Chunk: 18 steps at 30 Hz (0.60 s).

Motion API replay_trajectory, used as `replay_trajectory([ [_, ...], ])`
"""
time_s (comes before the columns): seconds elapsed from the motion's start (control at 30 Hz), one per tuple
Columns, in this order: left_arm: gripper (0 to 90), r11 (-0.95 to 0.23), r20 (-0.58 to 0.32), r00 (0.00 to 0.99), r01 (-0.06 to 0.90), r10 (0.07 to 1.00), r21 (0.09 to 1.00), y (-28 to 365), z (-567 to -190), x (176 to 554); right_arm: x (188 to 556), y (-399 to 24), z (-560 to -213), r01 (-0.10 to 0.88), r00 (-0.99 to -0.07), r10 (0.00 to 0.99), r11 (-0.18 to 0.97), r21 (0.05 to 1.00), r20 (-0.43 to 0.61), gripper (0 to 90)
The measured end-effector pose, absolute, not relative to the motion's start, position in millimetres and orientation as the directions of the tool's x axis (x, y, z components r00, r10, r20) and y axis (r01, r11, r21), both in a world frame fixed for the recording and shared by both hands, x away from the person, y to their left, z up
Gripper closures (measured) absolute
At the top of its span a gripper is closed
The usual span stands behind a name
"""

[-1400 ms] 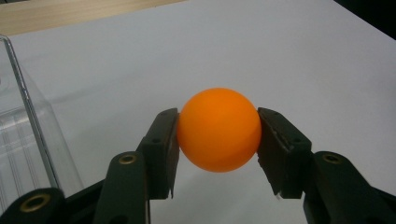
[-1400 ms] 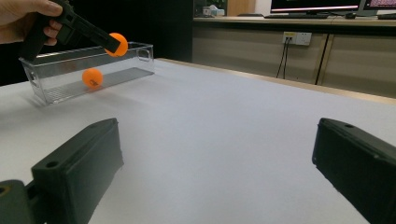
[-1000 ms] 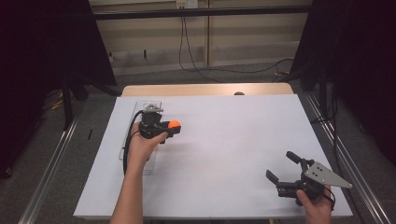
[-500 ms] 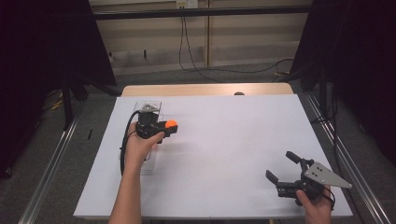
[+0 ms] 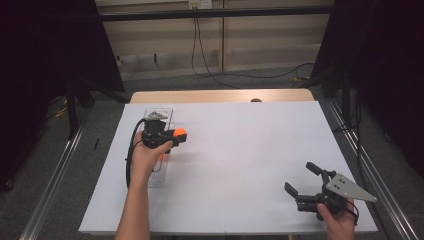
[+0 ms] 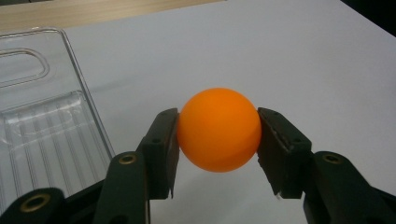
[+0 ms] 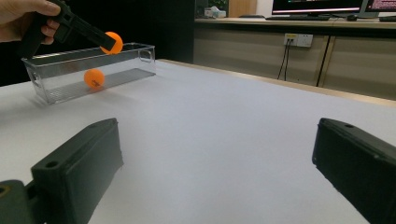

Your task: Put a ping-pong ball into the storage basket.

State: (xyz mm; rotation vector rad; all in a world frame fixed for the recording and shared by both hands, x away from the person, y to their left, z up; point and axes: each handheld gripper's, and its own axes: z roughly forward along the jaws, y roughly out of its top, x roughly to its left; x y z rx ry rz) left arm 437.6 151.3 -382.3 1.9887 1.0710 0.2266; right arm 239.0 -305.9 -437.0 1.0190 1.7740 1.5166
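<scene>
Jaws of the left hand-held gripper [image 6: 218, 135] were clamped on an orange ball [image 6: 218, 129], one black pad pressed against each side of it. In the high view that hand-held gripper [image 5: 176, 135] sat at the left of the worktop [image 5: 240, 150], with the ball [image 5: 180, 133] sticking out toward the right, just past the right wall of a clear plastic bin [image 5: 159, 114]. The right gripper view showed the held ball [image 7: 113, 42] raised level with the bin's [image 7: 88, 65] rim, above the white sheet rather than resting on it. A second orange ball [image 7: 94, 78] lay on the ribbed floor inside the bin. The bin stood lengthwise, running from near to far along the left side of the worktop, its far end close to the bare wooden strip.

The right hand-held gripper [image 5: 306, 182] was held at the near right corner, well apart from the bin, its jaws spread wide with nothing between them. The same wide gap showed in its own view [image 7: 215, 158], with plain white worktop between the two pads. A grey three-cornered plate [image 5: 350, 187] sat on top of it.
</scene>
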Motion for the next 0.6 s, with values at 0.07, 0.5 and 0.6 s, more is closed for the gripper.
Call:
replay_trajectory([
  [0.07, 50.8, -0.27, -0.221, 0.611, 0.606, 0.76, 0.749, 151.6, -382.5, 437.3, 238.8, -305.7, -436.9, 0.176, -0.535, 0.844, 0.059, 0.983, 0.045, 1.0],
  [0.5, 50.8, -0.247, -0.225, 0.593, 0.609, 0.773, 0.754, 163.3, -382.8, 437.7, 238.9, -305.6, -436.9, 0.175, -0.536, 0.843, 0.061, 0.983, 0.043, 1.0],
  [0.6, 50.8, -0.246, -0.223, 0.591, 0.608, 0.775, 0.755, 165.8, -383.0, 437.8, 238.9, -305.5, -437.0, 0.176, -0.535, 0.844, 0.058, 0.983, 0.046, 1.0],
])
